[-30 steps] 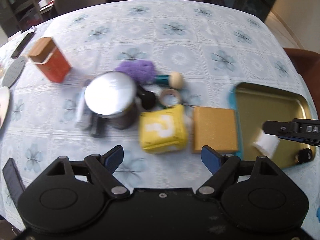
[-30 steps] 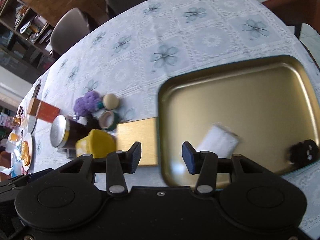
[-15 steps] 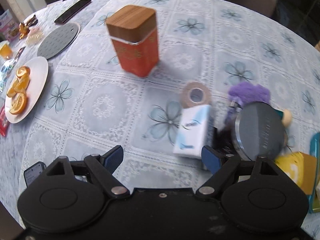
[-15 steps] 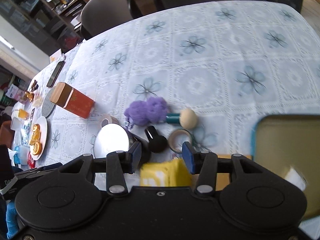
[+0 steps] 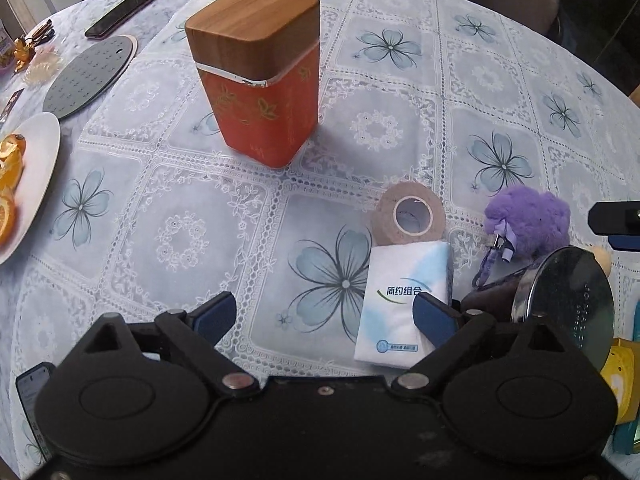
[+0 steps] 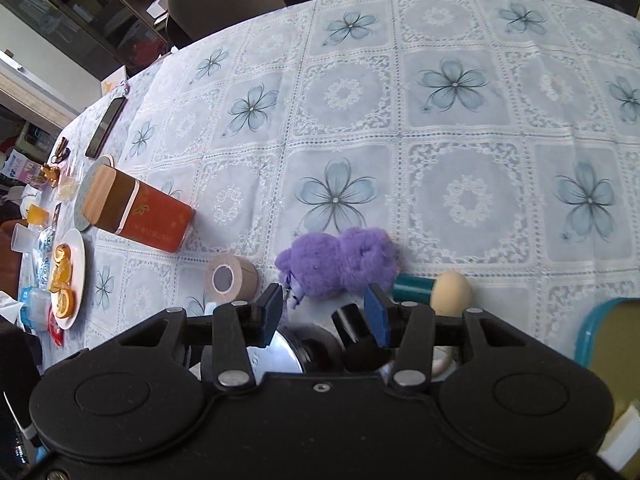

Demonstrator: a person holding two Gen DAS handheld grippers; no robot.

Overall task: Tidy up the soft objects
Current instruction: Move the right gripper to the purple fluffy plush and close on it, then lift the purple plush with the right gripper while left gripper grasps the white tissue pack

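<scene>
A white and blue tissue pack [image 5: 404,300] lies flat on the flowered cloth, partly behind the right finger of my left gripper [image 5: 324,312]. That gripper's jaws are opening wide and nothing sits between the pads. A purple plush [image 5: 528,220] lies to the pack's right. In the right wrist view the purple plush [image 6: 340,260] is just beyond my right gripper [image 6: 324,312], which stands open and holds nothing. A yellow plush cube [image 5: 624,376] peeks out at the left view's right edge. The gold tray [image 6: 616,344] holds a white soft piece [image 6: 624,436].
An orange tin with a wooden lid [image 5: 260,80] stands behind the pack. A tape roll [image 5: 412,214], a round metal-lidded can [image 5: 568,308] and a teal-handled brush [image 6: 448,288] crowd the plush. A plate of orange slices [image 5: 24,184], a grey trivet [image 5: 88,76] and a phone [image 5: 124,12] lie left.
Both grippers swung left, away from the tray. The left one came down near the tissue pack and its jaws widened. The right one now hangs over the purple plush.
</scene>
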